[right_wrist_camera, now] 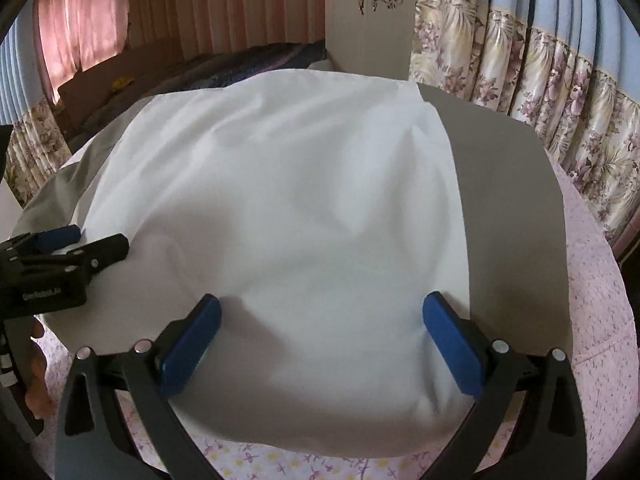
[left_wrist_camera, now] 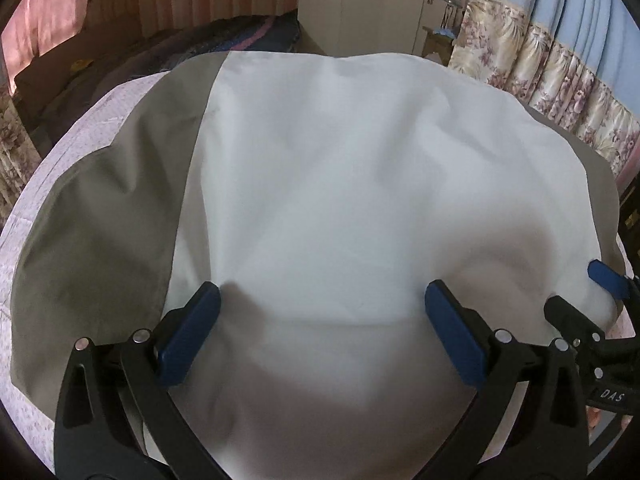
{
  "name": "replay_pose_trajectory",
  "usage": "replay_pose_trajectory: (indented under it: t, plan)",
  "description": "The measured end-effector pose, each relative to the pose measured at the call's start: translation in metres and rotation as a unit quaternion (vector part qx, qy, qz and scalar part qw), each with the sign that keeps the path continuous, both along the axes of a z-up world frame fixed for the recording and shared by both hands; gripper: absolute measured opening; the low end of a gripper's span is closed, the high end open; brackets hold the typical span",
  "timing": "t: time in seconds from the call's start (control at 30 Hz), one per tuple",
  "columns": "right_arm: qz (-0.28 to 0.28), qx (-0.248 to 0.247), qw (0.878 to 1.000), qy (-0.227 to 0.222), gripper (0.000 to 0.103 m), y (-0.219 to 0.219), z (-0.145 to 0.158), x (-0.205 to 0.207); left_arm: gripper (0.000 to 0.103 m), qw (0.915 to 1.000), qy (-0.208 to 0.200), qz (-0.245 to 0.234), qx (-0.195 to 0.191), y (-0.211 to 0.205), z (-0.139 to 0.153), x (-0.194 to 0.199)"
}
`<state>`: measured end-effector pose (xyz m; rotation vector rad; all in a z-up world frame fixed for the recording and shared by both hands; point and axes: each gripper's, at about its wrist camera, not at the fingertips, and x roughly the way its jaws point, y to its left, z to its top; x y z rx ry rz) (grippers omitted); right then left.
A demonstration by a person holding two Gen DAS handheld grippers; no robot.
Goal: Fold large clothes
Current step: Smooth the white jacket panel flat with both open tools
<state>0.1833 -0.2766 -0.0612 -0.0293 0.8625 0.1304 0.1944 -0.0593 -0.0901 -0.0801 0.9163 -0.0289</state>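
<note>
A large white and grey garment [left_wrist_camera: 328,200] lies spread on a bed, white in the middle with grey panels at both sides [left_wrist_camera: 100,208]. My left gripper [left_wrist_camera: 322,300] hovers open over its near white part, nothing between the blue pads. My right gripper [right_wrist_camera: 320,312] is also open above the white cloth [right_wrist_camera: 280,208], close to the grey right panel [right_wrist_camera: 512,208]. In each wrist view the other gripper shows at the frame's edge: the right one [left_wrist_camera: 592,292] at the right, the left one [right_wrist_camera: 80,244] at the left, both resting near the cloth.
The garment lies on a pink flowered bedsheet [right_wrist_camera: 600,320]. Flowered curtains [right_wrist_camera: 540,80] hang at the right, a cream wardrobe [left_wrist_camera: 360,8] stands behind, and a dark striped blanket [left_wrist_camera: 224,36] lies at the far side. A hand [right_wrist_camera: 36,368] holds the left gripper.
</note>
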Motion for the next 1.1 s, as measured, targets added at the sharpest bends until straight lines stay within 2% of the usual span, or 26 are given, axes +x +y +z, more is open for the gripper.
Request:
replay_pose_trajectory:
  t: [0.3,0.77,0.87,0.97,1.0,1.1]
  plan:
    - [0.003,0.002,1.0,0.005,0.102,-0.001,-0.006,0.001,0.1,1.0,0.001,-0.005,0.001,-0.002,-0.005,0.004]
    - [0.009,0.004,1.0,0.006,0.101,-0.002,0.0,0.0,0.1,0.9998,0.013,-0.009,0.013,-0.005,-0.004,0.01]
    - [0.007,0.051,0.999,-0.012,0.101,-0.02,0.02,-0.019,0.1,0.9998,0.02,-0.006,-0.007,0.0,0.01,0.006]
    - [-0.032,0.13,0.991,-0.028,0.101,-0.064,0.032,-0.046,0.1,0.9996,0.011,0.006,-0.024,0.0,0.027,-0.006]
    - [-0.053,0.152,0.986,-0.03,0.101,-0.078,0.032,-0.054,0.1,0.9996,0.007,0.003,-0.029,-0.003,0.031,-0.01]
    - [-0.136,0.229,0.964,-0.007,0.101,-0.124,0.017,-0.077,0.1,0.9996,0.002,-0.011,-0.026,-0.02,0.037,-0.02]
